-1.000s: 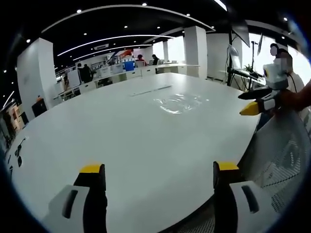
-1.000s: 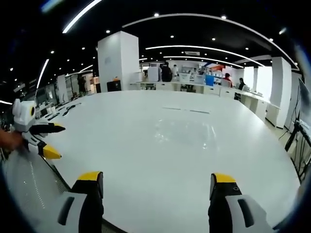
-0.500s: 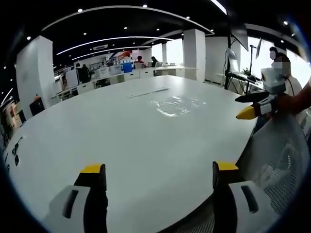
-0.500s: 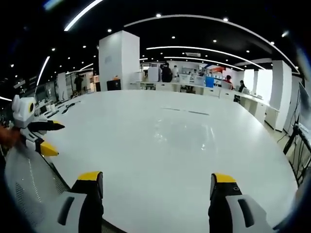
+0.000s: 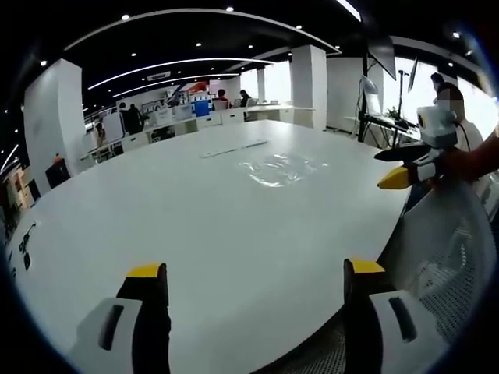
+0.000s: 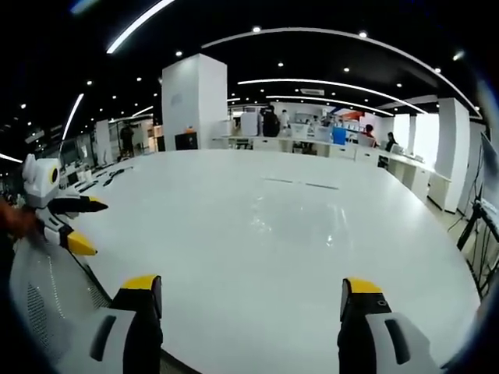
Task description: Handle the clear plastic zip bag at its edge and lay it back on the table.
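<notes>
Nothing moved: one zip bag (image 5: 274, 168) flat on table (image 5: 195, 226); both tongs (image 5: 253, 282) (image 6: 248, 298) gaping.

An open-plan office; long white table (image 6: 257, 257), desk rows (image 5: 234, 115), white pillars (image 6: 193, 101), ceiling strip lights (image 6: 312, 82).

Your two gripper views look low across the same white table (image 5: 195, 210) from its near edge, sharing its top and the office beyond.

Both cameras drift; little else alters.
Right gripper (image 5: 399, 165) sits a touch lower against the table (image 5: 195, 218) than before; bag (image 5: 277, 167) unmoved.
</notes>
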